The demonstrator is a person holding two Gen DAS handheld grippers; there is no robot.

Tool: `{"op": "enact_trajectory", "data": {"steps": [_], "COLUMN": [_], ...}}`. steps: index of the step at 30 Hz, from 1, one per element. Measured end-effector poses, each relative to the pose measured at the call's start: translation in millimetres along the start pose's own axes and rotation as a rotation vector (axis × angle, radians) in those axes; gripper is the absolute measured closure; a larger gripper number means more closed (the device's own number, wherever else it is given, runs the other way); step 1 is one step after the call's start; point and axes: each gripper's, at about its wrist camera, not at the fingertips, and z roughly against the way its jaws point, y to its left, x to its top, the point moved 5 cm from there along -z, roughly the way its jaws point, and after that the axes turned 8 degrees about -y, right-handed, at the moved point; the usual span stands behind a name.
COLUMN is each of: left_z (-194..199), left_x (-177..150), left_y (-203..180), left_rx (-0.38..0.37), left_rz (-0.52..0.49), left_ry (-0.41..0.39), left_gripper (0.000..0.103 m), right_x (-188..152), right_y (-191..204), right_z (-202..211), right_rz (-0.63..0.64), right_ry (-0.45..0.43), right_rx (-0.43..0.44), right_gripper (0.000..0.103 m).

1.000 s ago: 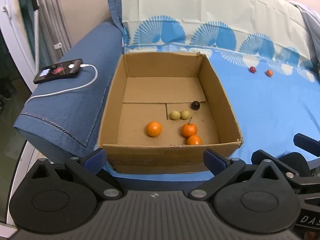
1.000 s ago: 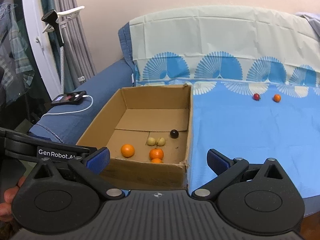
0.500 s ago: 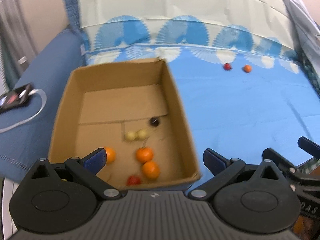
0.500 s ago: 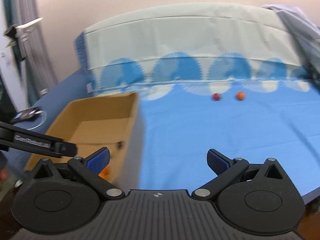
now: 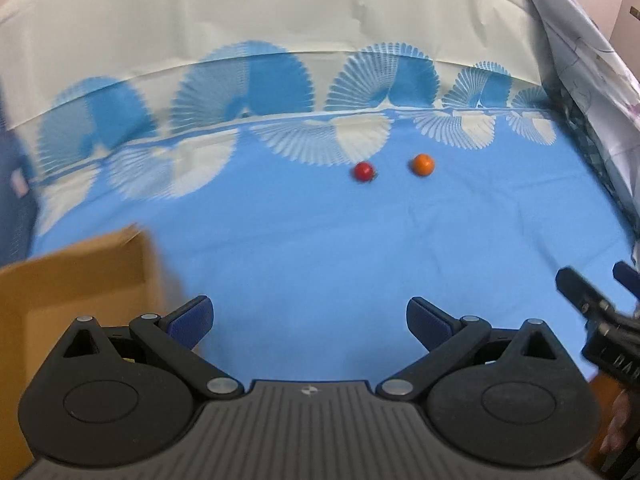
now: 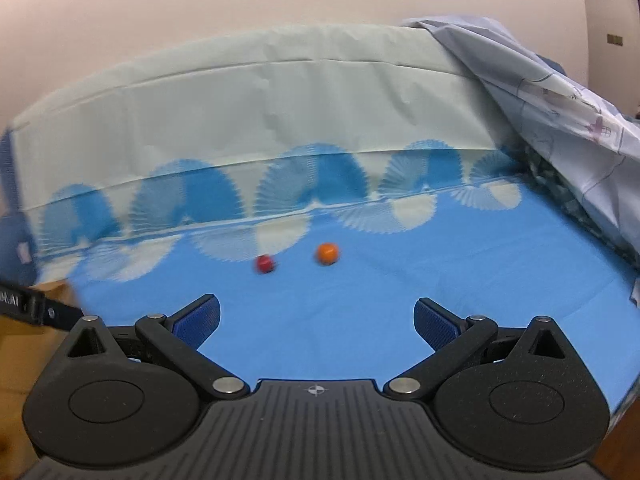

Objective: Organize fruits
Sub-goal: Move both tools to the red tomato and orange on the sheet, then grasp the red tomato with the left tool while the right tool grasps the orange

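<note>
A small red fruit and a small orange fruit lie side by side on the blue sheet, well ahead of both grippers. In the right wrist view the red fruit is left of the orange fruit. My left gripper is open and holds nothing. My right gripper is open and holds nothing as well. A corner of the cardboard box shows at the left, blurred; its inside is hidden.
The blue sheet with fan patterns covers the surface and rises up a backrest. Crumpled pale cloth lies at the right. The right gripper's body shows at the left wrist view's right edge.
Both grippers have swung right, away from the cardboard box and toward the two loose fruits. The box slid out of view to the left. Both stayed open.
</note>
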Motion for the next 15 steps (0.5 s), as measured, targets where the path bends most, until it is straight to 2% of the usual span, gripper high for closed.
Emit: {"op": "enact_trajectory", "data": {"steps": [7,10,15], "left_z": [-154,-217,-298], "left_x": [56,72,84], "left_y": [-32,-42,-55], "left_rx": [-0.036,-0.063,-0.091], "left_rz": [-0.014,0.008,0.032], "left_ry": [0.044,0.070,0.120], "left_gripper": [0.000,0.000,0.000], "right_x": [-16,-24,-41], "right_y": [-28,-33,-29], "right_z": [-146,-206,-293], "right_rz": [0.014,0.021,0.040], "right_ry": [0.071,0.108,0.157], "right_rx": [0.001,0.003,0.012], "right_gripper": [0.001,0.001,0.001]}}
